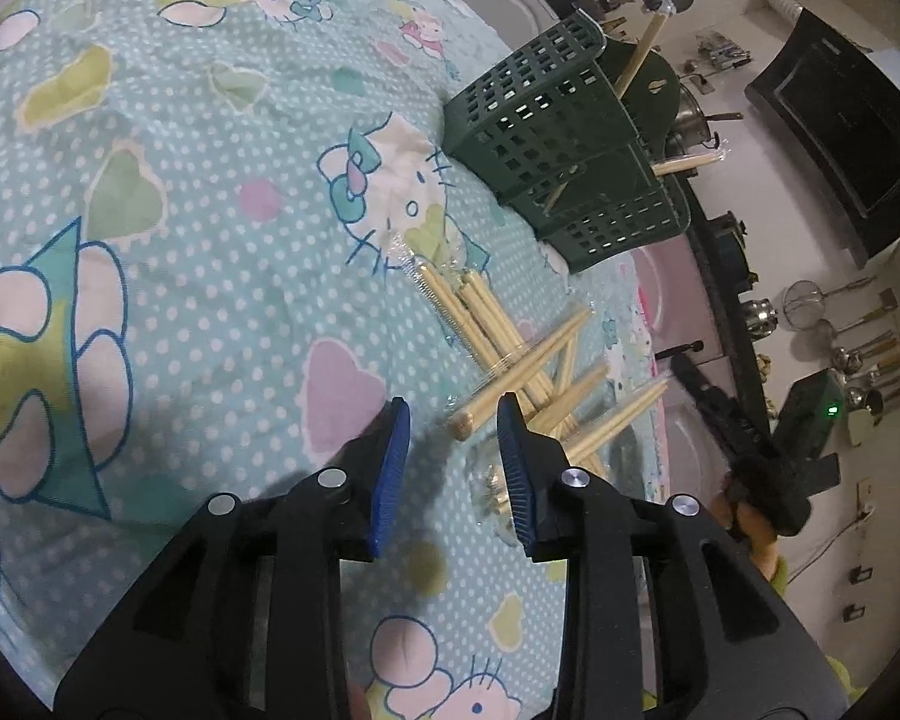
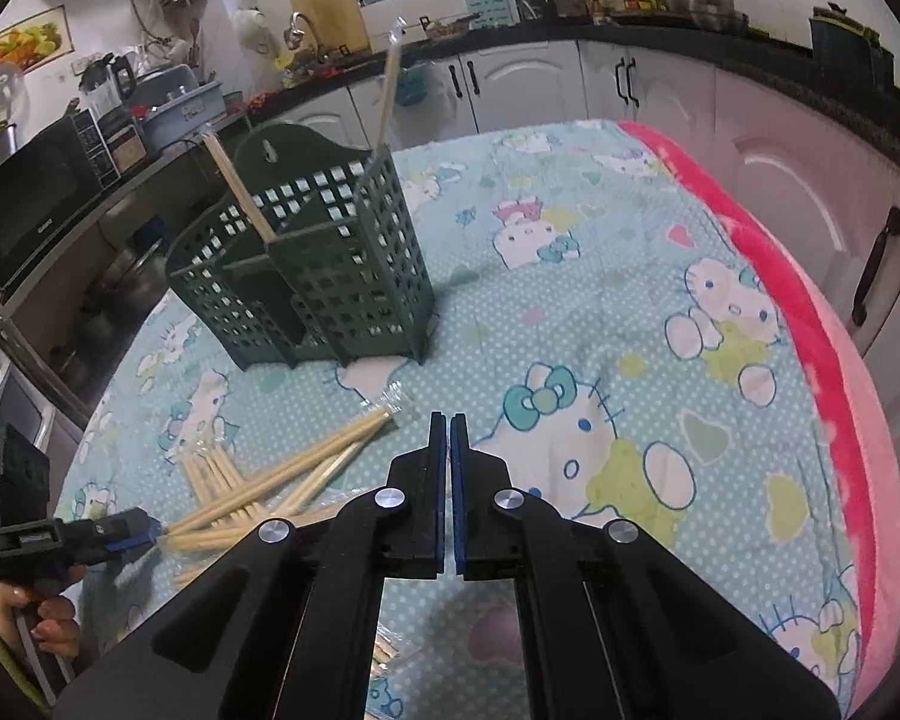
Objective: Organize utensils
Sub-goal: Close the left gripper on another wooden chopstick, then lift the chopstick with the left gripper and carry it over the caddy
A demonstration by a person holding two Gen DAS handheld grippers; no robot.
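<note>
The left gripper [image 1: 453,414] stands partly open with nothing clamped, its blue pads either side of the near end of one chopstick in the pile of wrapped chopsticks [image 1: 510,354] on the cartoon cloth [image 1: 210,240]. The right gripper [image 2: 449,420] is closed and empty, just right of the pile. Beyond stands the green holder [image 2: 318,276], two chopsticks upright inside.

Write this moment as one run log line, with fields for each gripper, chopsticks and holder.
left gripper: open over chopsticks | right gripper: shut, empty | green holder: two chopsticks inside
</note>
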